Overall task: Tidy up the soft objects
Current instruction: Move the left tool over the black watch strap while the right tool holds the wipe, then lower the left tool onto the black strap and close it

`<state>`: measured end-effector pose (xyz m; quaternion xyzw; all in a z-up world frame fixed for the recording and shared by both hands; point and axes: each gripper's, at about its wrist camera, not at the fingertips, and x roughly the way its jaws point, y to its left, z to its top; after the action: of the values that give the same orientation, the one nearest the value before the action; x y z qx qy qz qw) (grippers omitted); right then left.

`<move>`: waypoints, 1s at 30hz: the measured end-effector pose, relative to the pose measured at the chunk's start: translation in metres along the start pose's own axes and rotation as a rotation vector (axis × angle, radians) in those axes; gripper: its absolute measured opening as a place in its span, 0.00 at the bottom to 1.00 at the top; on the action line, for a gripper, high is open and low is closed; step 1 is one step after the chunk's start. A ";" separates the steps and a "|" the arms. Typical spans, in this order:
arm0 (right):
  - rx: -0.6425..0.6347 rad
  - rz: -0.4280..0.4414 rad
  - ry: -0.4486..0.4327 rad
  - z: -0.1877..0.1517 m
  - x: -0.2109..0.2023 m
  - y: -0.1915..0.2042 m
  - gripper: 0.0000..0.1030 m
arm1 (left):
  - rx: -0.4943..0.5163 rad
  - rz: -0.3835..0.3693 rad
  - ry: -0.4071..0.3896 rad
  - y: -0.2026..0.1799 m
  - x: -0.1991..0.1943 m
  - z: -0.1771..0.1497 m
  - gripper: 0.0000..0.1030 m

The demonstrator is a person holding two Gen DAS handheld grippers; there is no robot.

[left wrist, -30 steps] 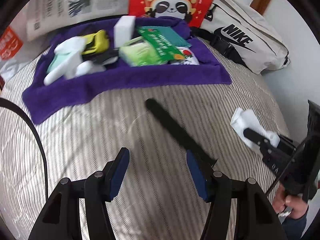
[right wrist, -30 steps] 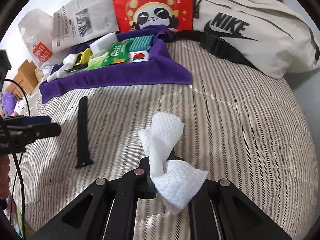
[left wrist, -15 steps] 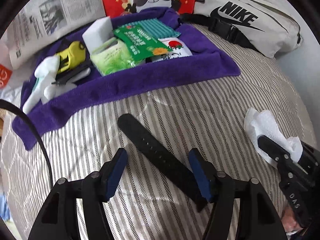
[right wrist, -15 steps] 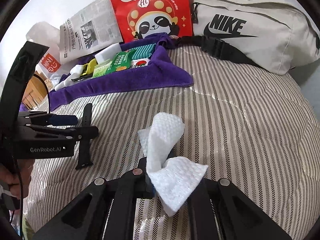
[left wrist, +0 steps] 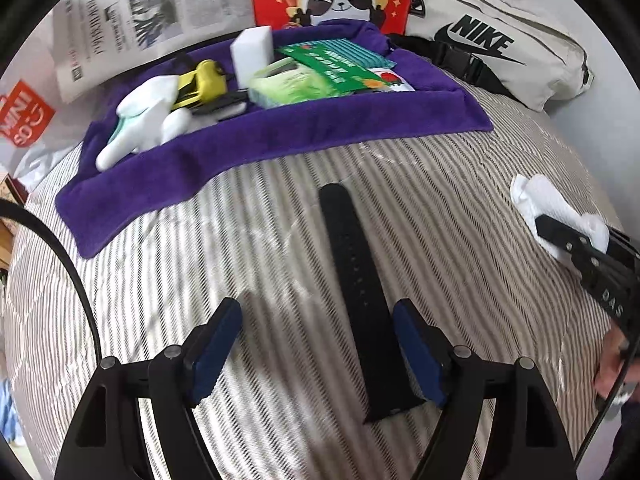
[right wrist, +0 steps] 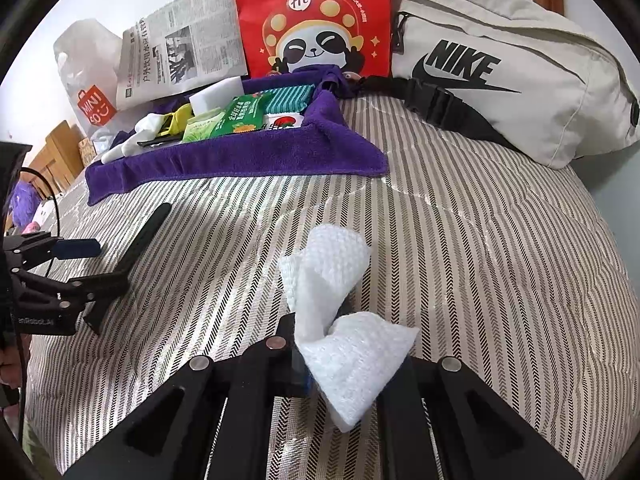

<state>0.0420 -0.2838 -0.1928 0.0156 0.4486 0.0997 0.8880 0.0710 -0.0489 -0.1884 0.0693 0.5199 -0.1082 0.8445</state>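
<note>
Left wrist view: my left gripper (left wrist: 316,356) wide, jaws just been opening, black strap (left wrist: 354,280) lying between pads, untouched, on striped bed (left wrist: 240,248). At 3 o'clock, my right gripper (right wrist: 310,364) clamps white tissue (right wrist: 340,320). At 12 o'clock, purple towel (left wrist: 280,136) carrying soft items.

A home bedroom, by the look of it: bed (right wrist: 480,240) under a striped quilted cover, purple towel (right wrist: 240,160) spread across it with small household bits, newspaper (right wrist: 180,48) and red panda shopping bag (right wrist: 312,20) propped against a plain white wall, beige Nike bag (right wrist: 520,80) alongside, wooden furniture (right wrist: 60,152) at far left.
</note>
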 end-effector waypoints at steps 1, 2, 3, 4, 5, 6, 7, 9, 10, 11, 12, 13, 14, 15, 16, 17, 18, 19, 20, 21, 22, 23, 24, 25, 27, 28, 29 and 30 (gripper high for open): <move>-0.002 -0.002 0.000 0.000 0.000 0.000 0.09 | 0.001 -0.001 -0.003 0.002 -0.001 -0.001 0.76; -0.003 -0.004 0.000 0.000 0.000 0.001 0.09 | 0.012 -0.003 -0.009 0.002 -0.001 -0.003 0.76; -0.003 -0.003 0.000 0.000 0.000 0.000 0.09 | 0.019 0.001 -0.013 0.002 -0.001 -0.003 0.76; -0.003 -0.002 0.000 0.000 0.000 0.001 0.09 | 0.021 0.000 -0.019 0.001 -0.001 -0.003 0.76; -0.002 -0.002 0.000 0.000 0.000 0.001 0.09 | 0.023 -0.005 -0.028 0.001 -0.001 -0.002 0.76; -0.001 0.000 0.000 0.000 0.000 0.000 0.09 | 0.028 -0.007 -0.045 0.000 0.000 -0.001 0.74; 0.001 0.003 0.000 0.000 -0.001 0.000 0.09 | 0.032 -0.008 -0.063 -0.001 0.001 -0.001 0.74; 0.001 0.003 0.001 0.000 -0.001 0.000 0.09 | 0.033 -0.012 -0.092 -0.005 0.001 -0.002 0.74; 0.000 0.001 0.001 0.000 0.000 0.000 0.09 | 0.032 -0.012 -0.112 -0.005 0.001 -0.004 0.73; -0.003 -0.002 0.001 0.000 0.000 0.000 0.09 | 0.029 -0.012 -0.132 -0.008 0.002 -0.004 0.72; -0.005 -0.004 0.001 0.000 0.000 0.000 0.09 | 0.029 -0.011 -0.147 -0.009 0.001 -0.006 0.72; -0.005 -0.004 0.000 0.000 0.000 0.000 0.09 | 0.029 -0.007 -0.179 -0.010 0.001 -0.010 0.72; -0.005 -0.004 0.001 0.000 0.000 0.000 0.09 | 0.029 -0.005 -0.194 -0.011 0.001 -0.012 0.71; -0.005 -0.004 0.001 0.001 0.000 0.000 0.09 | 0.028 -0.007 -0.195 -0.011 0.000 -0.013 0.71; -0.007 -0.006 0.001 0.000 0.000 0.000 0.09 | 0.026 -0.010 -0.194 -0.011 0.000 -0.013 0.71; -0.010 -0.010 0.001 0.000 0.000 0.001 0.09 | 0.026 -0.010 -0.194 -0.011 0.000 -0.013 0.71; -0.013 -0.013 0.001 0.000 0.000 0.001 0.09 | 0.026 -0.010 -0.194 -0.010 0.000 -0.013 0.71; -0.017 -0.017 0.001 0.000 0.000 0.002 0.09 | 0.026 -0.010 -0.194 -0.010 0.000 -0.013 0.71; -0.021 -0.022 0.000 0.000 0.000 0.002 0.09 | 0.026 -0.011 -0.194 -0.010 0.000 -0.013 0.71; -0.024 -0.025 0.000 0.001 0.000 0.003 0.09 | 0.024 -0.013 -0.194 -0.010 0.000 -0.013 0.71; -0.029 -0.031 0.000 0.001 0.000 0.004 0.09 | 0.025 -0.011 -0.194 -0.011 0.000 -0.013 0.71; -0.035 -0.038 0.000 0.001 0.000 0.005 0.09 | 0.025 -0.012 -0.194 -0.011 0.000 -0.013 0.71; -0.040 -0.044 0.000 0.001 0.000 0.006 0.09 | 0.023 -0.014 -0.193 -0.009 0.000 -0.013 0.72; -0.043 -0.048 0.000 0.001 0.000 0.007 0.09 | 0.023 -0.014 -0.193 -0.010 0.000 -0.013 0.72; -0.046 -0.052 0.000 0.001 0.000 0.008 0.09 | 0.024 -0.013 -0.192 -0.010 0.000 -0.012 0.72; -0.045 -0.050 0.000 0.001 0.000 0.007 0.09 | 0.024 -0.014 -0.192 -0.009 0.001 -0.012 0.72; -0.044 -0.049 0.000 0.001 0.000 0.007 0.09 | 0.023 -0.015 -0.192 -0.009 0.001 -0.012 0.72; -0.042 -0.045 0.000 0.001 0.000 0.007 0.09 | 0.023 -0.013 -0.192 -0.010 0.000 -0.012 0.72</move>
<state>0.0415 -0.2770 -0.1909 -0.0130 0.4469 0.0888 0.8901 0.0576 -0.0558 -0.1939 0.0650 0.4357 -0.1259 0.8889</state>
